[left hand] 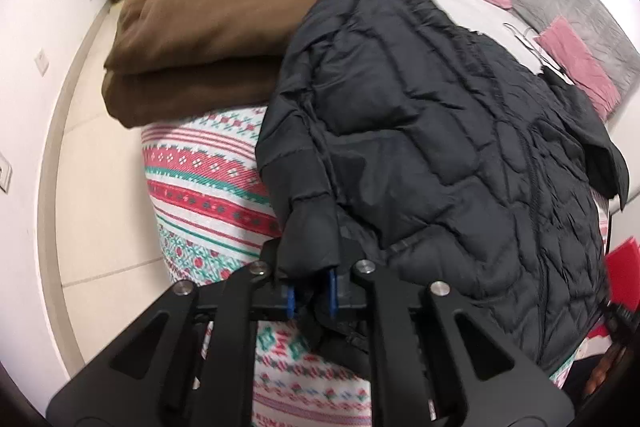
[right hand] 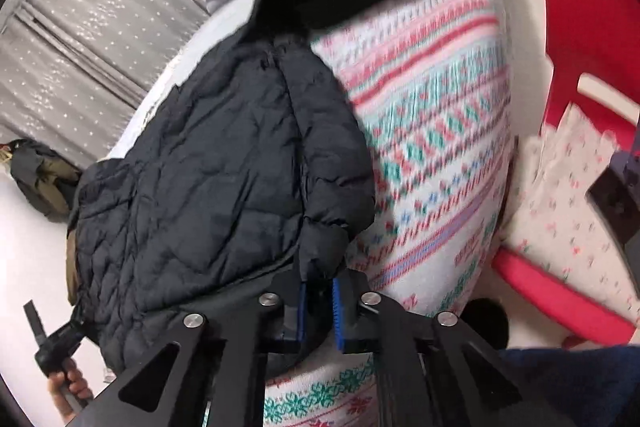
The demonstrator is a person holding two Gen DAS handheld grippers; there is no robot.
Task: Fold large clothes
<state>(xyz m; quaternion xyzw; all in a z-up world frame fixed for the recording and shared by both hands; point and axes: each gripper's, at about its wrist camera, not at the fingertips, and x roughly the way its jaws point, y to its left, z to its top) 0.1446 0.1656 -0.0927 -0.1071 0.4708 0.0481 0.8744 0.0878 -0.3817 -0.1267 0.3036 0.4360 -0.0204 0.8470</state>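
On the patterned bedspread our black puffer jacket lies spread out. We've got the left gripper and right gripper each clamped on a cuff, probably so we can fold both sleeves in together.

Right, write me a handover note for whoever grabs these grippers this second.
Left gripper: shut on one bottom corner of the black puffer jacket.
Right gripper: shut on the other bottom corner.
Jacket lies spread on the patterned blanket; a folded brown garment sits beside it.
Done: both corners gripped.
Left: no fold of the jacket made yet; probably lift the hem and bring it up toward the collar.
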